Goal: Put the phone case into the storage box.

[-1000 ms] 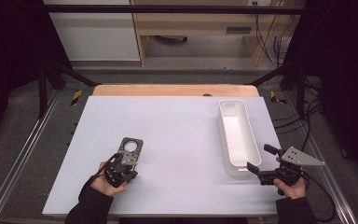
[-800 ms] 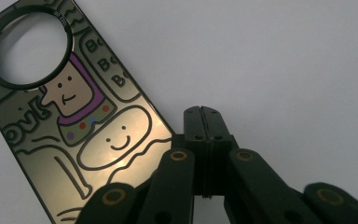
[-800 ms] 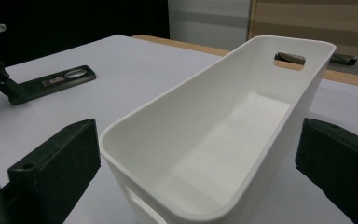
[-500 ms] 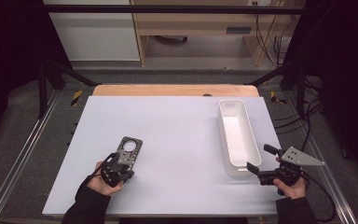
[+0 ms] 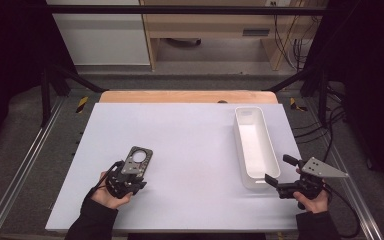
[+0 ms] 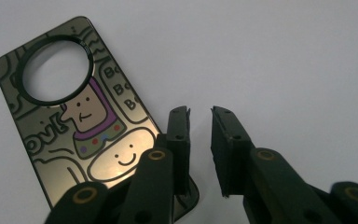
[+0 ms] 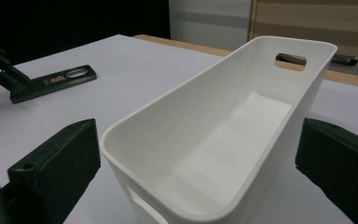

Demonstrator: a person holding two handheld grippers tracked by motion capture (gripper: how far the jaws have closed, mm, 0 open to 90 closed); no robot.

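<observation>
A dark flat plate with a round hole and cartoon drawings lies on the white table. My left gripper hovers at the plate's near end. Its jaws stand a narrow gap apart with nothing between them, and the left jaw sits over the plate's corner. A long white bin lies at the right, empty inside. My right gripper is at the bin's near end, open wide, with one jaw on either side of the end wall. The plate appears far off in the right gripper view.
The white tabletop has a wooden strip along its far edge. Metal frame rails run along both sides. Cables lie on the floor at the right. The bin has a slot handle at its far end.
My left gripper has drawn back a little toward the near left. The plate, the bin and the right gripper have stayed put.
</observation>
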